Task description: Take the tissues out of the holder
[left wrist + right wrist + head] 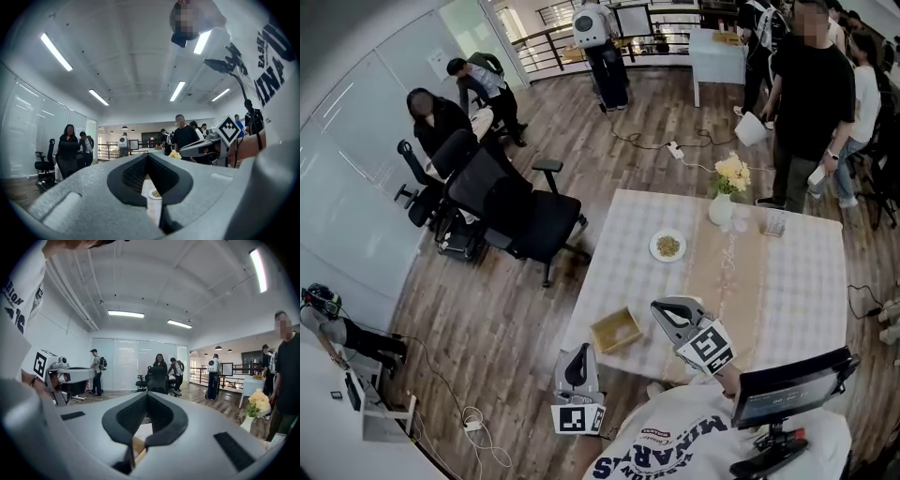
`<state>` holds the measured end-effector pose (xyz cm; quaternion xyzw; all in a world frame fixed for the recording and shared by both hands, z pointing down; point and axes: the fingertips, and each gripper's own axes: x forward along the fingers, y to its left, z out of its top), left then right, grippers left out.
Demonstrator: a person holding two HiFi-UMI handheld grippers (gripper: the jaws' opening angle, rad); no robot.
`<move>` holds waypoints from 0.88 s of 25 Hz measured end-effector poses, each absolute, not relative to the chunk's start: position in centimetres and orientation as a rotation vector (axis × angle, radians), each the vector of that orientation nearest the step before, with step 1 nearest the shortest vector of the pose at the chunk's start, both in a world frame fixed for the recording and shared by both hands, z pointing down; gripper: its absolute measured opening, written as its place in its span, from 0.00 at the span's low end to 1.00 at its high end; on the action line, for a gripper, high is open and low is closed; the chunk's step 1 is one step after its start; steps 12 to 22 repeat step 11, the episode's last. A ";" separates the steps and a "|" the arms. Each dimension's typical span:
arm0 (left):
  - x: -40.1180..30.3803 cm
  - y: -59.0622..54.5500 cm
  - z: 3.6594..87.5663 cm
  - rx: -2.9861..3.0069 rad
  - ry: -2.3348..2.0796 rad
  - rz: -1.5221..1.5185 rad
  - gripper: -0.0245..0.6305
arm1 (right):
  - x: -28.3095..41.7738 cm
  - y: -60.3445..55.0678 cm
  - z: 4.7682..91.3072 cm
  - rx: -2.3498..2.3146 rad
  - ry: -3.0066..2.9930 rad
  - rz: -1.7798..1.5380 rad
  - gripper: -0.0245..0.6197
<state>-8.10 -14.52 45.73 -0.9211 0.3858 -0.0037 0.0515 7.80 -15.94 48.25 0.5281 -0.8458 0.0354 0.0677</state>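
Observation:
A small wooden holder (617, 330) sits near the table's front-left corner; I can make out no tissue in it. My left gripper (581, 351) hovers at the table's front edge, just left of and nearer me than the holder, with its jaws shut and nothing between them. My right gripper (660, 308) hangs just right of the holder, also shut with nothing held. In the left gripper view the left gripper (147, 155) has its tips touching. In the right gripper view the right gripper (147, 393) is closed too, and a corner of the holder (137, 447) shows below the pads.
The table (806, 309) has a white checked cloth and a beige runner (727, 281). On it stand a plate of food (667, 246), a vase of yellow flowers (722, 204) and a glass (774, 225). A black office chair (520, 211) stands left of the table. People stand beyond the table.

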 end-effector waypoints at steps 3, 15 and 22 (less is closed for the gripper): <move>-8.3 -14.2 45.8 -2.812 1.172 -0.009 0.04 | 7.7 -15.8 48.0 1.595 -2.543 0.099 0.05; -8.5 -14.2 45.7 -2.805 1.161 0.008 0.04 | 8.0 -15.9 47.5 1.620 -2.524 0.045 0.05; -8.5 -14.2 45.7 -2.805 1.161 0.008 0.04 | 8.0 -15.9 47.5 1.620 -2.524 0.045 0.05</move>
